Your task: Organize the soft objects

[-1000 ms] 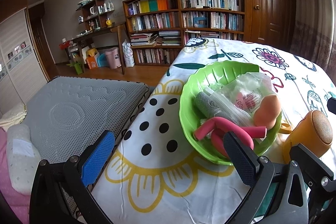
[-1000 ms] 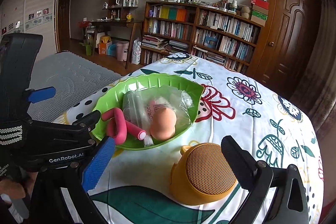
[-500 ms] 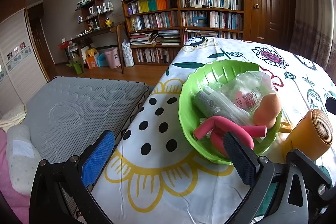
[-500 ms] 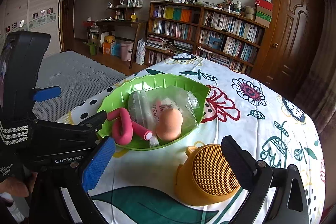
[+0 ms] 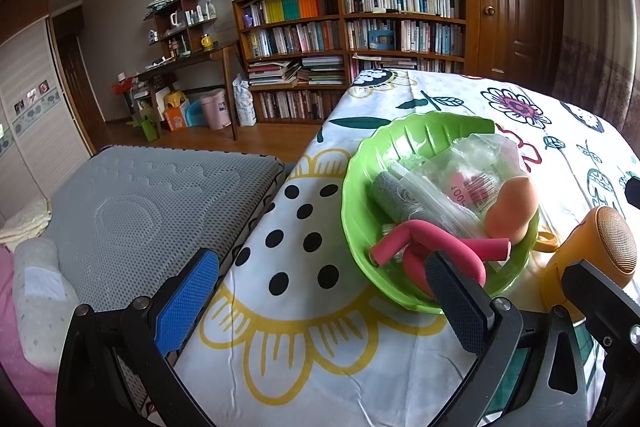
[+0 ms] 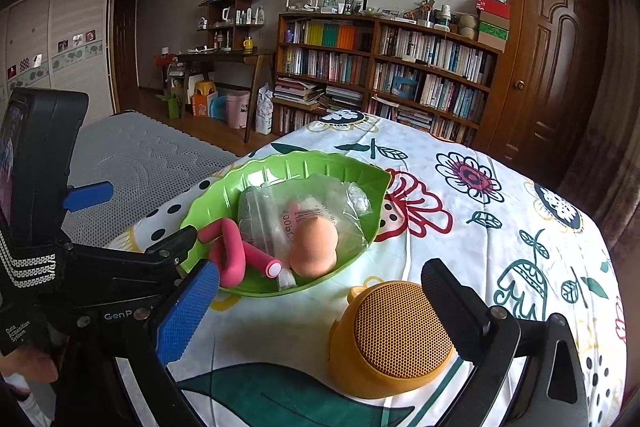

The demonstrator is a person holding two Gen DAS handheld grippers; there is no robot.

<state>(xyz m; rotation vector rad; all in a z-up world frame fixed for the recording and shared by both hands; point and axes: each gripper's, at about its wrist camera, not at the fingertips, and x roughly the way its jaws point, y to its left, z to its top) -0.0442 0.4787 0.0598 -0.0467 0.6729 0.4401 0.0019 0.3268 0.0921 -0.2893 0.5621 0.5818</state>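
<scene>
From the left wrist camera, the left gripper [image 5: 320, 303] hovers above the flower-print tablecloth [image 5: 320, 355] with its 2 fingers spread wide and nothing between them. Just ahead of its dark finger sits the green leaf-shaped bowl [image 5: 360, 187], which holds a bent pink foam roller [image 5: 424, 239], a peach makeup sponge [image 5: 512, 209], a clear plastic bag [image 5: 476, 171] and a grey-green roll [image 5: 390, 193]. An orange mesh-faced speaker [image 5: 600, 247] stands just beside the bowl's right rim. From the right wrist camera, the right gripper [image 6: 316, 311] is likewise spread apart and empty, with the speaker [image 6: 394, 339] low between its fingers on the cloth, touching neither as far as can be seen. The bowl [image 6: 248, 171] lies beyond, with the sponge [image 6: 314, 247] resting against the bag [image 6: 280, 211] and the roller [image 6: 234, 255] at its near edge. The left gripper's body [image 6: 120, 275] and a gloved hand [image 6: 28, 359] fill the left side.
</scene>
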